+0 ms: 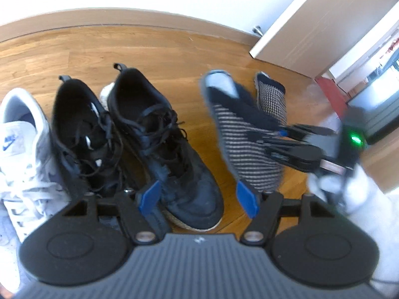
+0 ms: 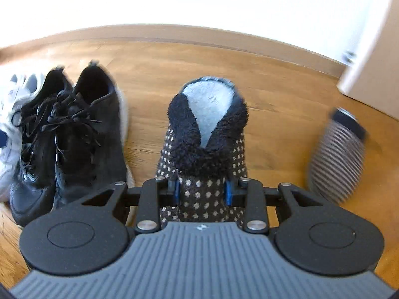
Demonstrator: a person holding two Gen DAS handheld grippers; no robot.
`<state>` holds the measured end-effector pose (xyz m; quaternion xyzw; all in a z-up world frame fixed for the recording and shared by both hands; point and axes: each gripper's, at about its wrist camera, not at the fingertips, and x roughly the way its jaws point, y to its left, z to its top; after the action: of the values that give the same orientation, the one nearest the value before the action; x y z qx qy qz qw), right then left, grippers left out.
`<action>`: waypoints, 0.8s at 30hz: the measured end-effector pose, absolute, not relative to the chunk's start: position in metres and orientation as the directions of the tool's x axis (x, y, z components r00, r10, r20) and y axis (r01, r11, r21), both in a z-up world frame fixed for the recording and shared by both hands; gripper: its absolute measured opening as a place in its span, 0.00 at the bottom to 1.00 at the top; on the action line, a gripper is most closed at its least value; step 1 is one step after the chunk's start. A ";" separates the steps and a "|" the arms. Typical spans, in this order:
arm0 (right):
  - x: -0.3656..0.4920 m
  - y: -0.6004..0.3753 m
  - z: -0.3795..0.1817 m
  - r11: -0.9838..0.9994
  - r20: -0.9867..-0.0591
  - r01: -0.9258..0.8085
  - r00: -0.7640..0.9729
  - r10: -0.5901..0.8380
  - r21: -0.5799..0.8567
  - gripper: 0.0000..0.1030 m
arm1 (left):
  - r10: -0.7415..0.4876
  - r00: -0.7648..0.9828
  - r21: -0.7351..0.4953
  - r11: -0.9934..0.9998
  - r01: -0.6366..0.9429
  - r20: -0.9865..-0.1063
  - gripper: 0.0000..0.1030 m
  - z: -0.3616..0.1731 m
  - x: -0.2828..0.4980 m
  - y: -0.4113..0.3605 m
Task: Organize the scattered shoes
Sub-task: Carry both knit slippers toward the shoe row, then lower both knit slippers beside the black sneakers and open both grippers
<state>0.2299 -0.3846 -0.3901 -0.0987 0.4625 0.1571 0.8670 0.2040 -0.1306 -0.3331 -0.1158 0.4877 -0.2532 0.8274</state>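
Observation:
A pair of black lace-up sneakers [image 1: 139, 139] stands side by side on the wooden floor, with a white Nike sneaker [image 1: 22, 149] to their left. My left gripper [image 1: 199, 199] is open and empty, just above the toe of the right black sneaker. My right gripper [image 2: 202, 190] is shut on the toe of a dark dotted slipper [image 2: 204, 134] with a fuzzy collar and pale blue lining. In the left wrist view this gripper [image 1: 279, 137] holds that slipper [image 1: 239, 134] right of the sneakers. The second slipper [image 2: 336, 154] lies further right.
A wooden baseboard [image 1: 124, 20] and white wall run along the back. A white door [image 1: 311, 30] stands open at the right, with a doorstop [image 1: 256, 30] near it. A dark device with a green light [image 1: 356, 139] sits at the right.

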 end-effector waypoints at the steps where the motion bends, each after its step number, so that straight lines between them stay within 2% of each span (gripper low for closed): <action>1: 0.236 -0.379 -0.396 0.927 -0.841 -0.374 0.502 0.202 -0.001 0.29 | -0.538 0.405 -0.441 0.841 0.313 -0.739 0.64 -0.331 0.204 -0.129; 4: 0.248 -0.366 -0.413 0.923 -0.859 -0.382 0.460 0.225 0.038 0.31 | -0.546 0.432 -0.441 0.837 0.323 -0.718 0.64 -0.326 0.206 -0.131; 6: 0.255 -0.371 -0.416 0.940 -0.866 -0.330 0.440 0.235 0.088 0.48 | -0.548 0.434 -0.443 0.836 0.325 -0.715 0.64 -0.328 0.211 -0.131; 7: 0.254 -0.377 -0.410 0.943 -0.858 -0.311 0.447 0.252 0.114 0.63 | -0.549 0.434 -0.443 0.835 0.326 -0.715 0.64 -0.329 0.213 -0.133; 8: 0.252 -0.384 -0.402 0.945 -0.844 -0.296 0.463 0.270 0.141 0.69 | -0.548 0.435 -0.441 0.835 0.329 -0.714 0.64 -0.330 0.214 -0.133; 9: 0.248 -0.393 -0.393 0.947 -0.825 -0.275 0.489 0.284 0.164 0.80 | -0.549 0.436 -0.439 0.835 0.332 -0.713 0.65 -0.330 0.216 -0.134; 11: 0.237 -0.407 -0.376 0.963 -0.783 -0.192 0.562 0.266 0.190 0.93 | -0.557 0.434 -0.440 0.828 0.347 -0.708 0.71 -0.333 0.224 -0.143; 13: 0.218 -0.438 -0.360 0.971 -0.753 -0.029 0.627 0.202 0.236 0.95 | -0.580 0.425 -0.447 0.811 0.376 -0.695 0.75 -0.337 0.239 -0.164; 15: 0.189 -0.479 -0.352 0.940 -0.744 0.141 0.652 0.149 0.312 0.96 | -0.623 0.406 -0.471 0.778 0.417 -0.669 0.75 -0.342 0.254 -0.195; 18: 0.143 -0.520 -0.349 0.901 -0.765 0.276 0.638 0.089 0.335 0.96 | -0.677 0.351 -0.519 0.728 0.448 -0.646 0.75 -0.355 0.287 -0.258; 24: 0.074 -0.560 -0.336 0.917 -0.810 0.332 0.587 -0.016 0.223 0.96 | -0.683 0.355 -0.484 0.715 0.505 -0.638 0.76 -0.385 0.334 -0.389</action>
<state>0.0742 -0.5595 -0.3356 0.1781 0.4436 -0.0995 0.8727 0.3342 -0.3889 -0.3850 -0.1019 0.4361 -0.3637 0.8168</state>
